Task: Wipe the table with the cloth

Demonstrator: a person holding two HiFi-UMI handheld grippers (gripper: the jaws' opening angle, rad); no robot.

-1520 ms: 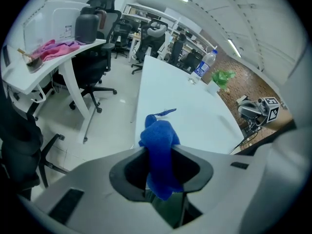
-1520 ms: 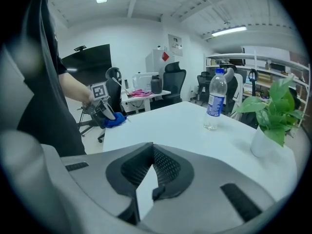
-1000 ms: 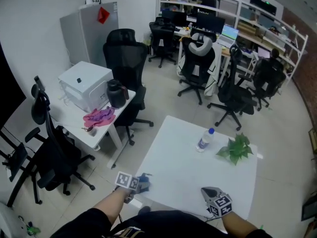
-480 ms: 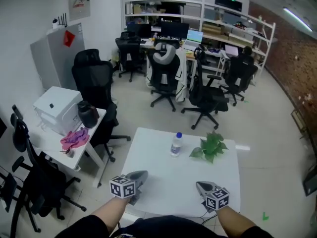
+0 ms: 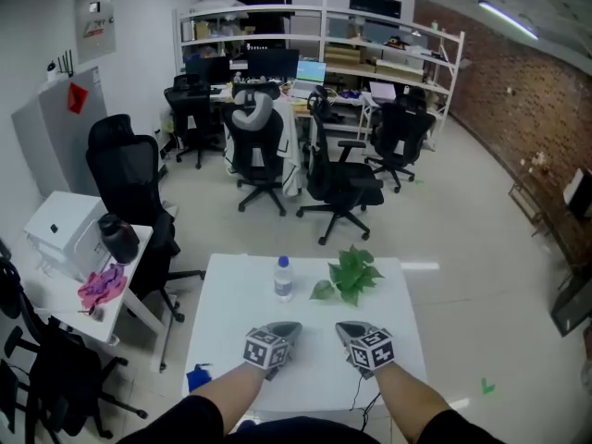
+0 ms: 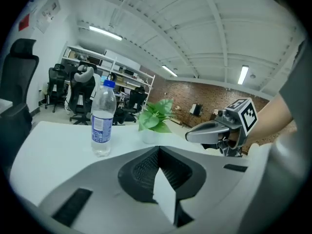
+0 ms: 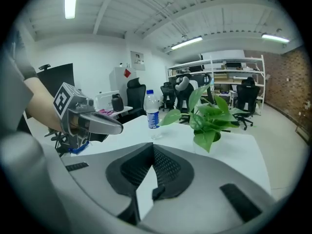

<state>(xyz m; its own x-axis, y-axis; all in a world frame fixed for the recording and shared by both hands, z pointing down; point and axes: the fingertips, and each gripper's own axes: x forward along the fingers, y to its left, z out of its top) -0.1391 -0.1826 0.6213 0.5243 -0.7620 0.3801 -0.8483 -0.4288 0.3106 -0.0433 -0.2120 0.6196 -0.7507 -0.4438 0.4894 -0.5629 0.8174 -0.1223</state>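
The white table (image 5: 236,299) carries a water bottle (image 5: 283,278), a potted plant (image 5: 350,274) and a blue cloth (image 5: 198,377).

Brick wall (image 5: 527,91), office chairs (image 5: 338,178), white shelving (image 5: 388,26)

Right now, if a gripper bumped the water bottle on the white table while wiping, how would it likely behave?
The water bottle stands upright, tall and narrow, so a push high up would probably tip it. Being round, it would likely roll once down. Its clear, thin-looking plastic suggests it is light and might dent; its fill level cannot be told.
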